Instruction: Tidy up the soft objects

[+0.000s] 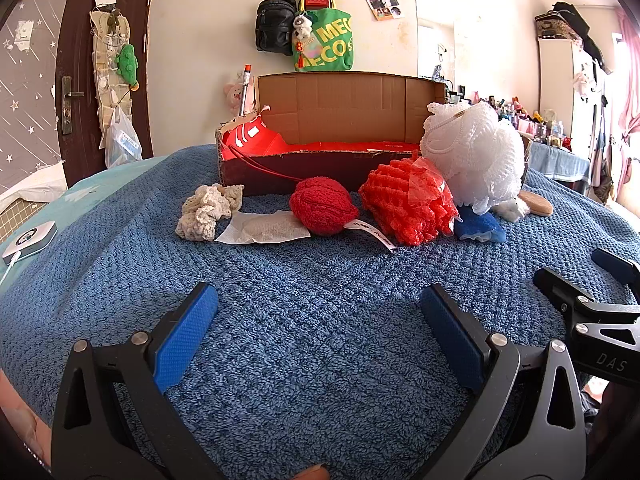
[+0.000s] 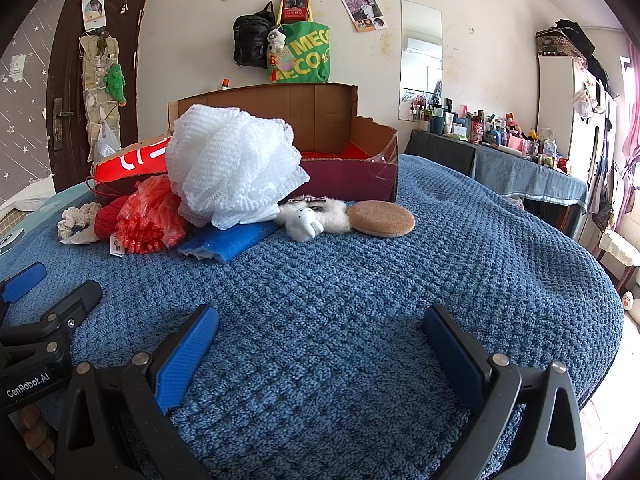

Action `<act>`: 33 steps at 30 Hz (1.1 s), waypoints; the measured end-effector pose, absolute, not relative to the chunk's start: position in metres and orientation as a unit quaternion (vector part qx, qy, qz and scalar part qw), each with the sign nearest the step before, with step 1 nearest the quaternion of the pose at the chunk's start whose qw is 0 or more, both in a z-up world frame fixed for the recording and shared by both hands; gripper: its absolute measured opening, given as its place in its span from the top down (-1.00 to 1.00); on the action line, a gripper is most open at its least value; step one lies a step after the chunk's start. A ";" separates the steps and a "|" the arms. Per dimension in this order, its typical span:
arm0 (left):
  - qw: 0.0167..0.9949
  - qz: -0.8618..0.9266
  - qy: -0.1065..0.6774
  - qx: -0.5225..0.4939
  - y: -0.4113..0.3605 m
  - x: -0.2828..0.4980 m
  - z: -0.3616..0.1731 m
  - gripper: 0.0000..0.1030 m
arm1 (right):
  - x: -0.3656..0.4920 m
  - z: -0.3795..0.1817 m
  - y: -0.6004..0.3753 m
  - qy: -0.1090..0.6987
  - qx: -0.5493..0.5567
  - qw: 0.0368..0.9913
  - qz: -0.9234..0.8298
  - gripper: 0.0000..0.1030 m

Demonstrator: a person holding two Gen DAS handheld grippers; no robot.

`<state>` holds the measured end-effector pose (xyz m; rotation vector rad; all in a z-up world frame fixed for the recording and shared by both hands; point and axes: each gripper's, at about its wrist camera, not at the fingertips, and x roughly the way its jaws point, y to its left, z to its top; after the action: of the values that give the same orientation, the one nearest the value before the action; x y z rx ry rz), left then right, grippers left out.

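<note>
Ahead of your tongs, the soft objects lie in a row on the blue blanket [image 1: 320,280] before the cardboard box [image 1: 344,104]. Both left tongs [image 1: 318,316] and right tongs [image 2: 320,340] gape, holding nothing. The left sits nearer the red yarn ball [image 1: 322,206]; the round tan pad [image 2: 381,219] lies nearer your right.

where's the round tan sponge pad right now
In the right wrist view, the round tan pad lies flat on the blue blanket, at the right end of the pile, beside the white fluffy toy and before the cardboard box.

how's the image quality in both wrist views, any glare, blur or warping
Left wrist view: sharp on the white mesh pouf, strong fisheye bending of the door, dark vignette corners. Right wrist view: same barrel warp, window side at far right blown out, blue towel evenly lit, no motion blur.
</note>
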<state>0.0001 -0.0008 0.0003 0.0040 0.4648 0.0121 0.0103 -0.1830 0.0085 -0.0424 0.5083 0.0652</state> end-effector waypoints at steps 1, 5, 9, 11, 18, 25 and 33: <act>0.973 0.006 0.230 0.002 -0.001 0.000 0.000 -1.00 | 0.010 0.008 -0.183 0.251 -0.021 0.967 0.032 -1.00; 0.973 0.006 0.230 0.002 -0.001 0.000 0.000 -1.00 | 0.010 0.008 -0.183 0.251 -0.021 0.967 0.032 -1.00; 0.973 0.006 0.230 0.002 -0.001 0.000 0.000 -1.00 | 0.010 0.008 -0.183 0.251 -0.021 0.967 0.032 -1.00; 0.973 0.006 0.230 0.002 -0.001 0.000 0.000 -1.00 | 0.010 0.008 -0.183 0.251 -0.021 0.967 0.032 -1.00; 0.973 0.006 0.230 0.002 -0.001 0.000 0.000 -1.00 | 0.010 0.008 -0.183 0.251 -0.021 0.967 0.032 -1.00; 0.973 0.005 0.231 0.003 -0.001 0.000 0.000 -1.00 | 0.009 0.007 -0.182 0.251 -0.020 0.967 0.032 -1.00; 0.975 -0.005 0.220 0.007 -0.002 0.003 0.016 -1.00 | 0.011 0.011 -0.180 0.254 -0.021 0.966 0.040 -1.00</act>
<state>0.0033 -0.0018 0.0163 0.0138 0.4444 -0.0091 0.0109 -0.1799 0.0114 -0.0424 0.5138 0.0800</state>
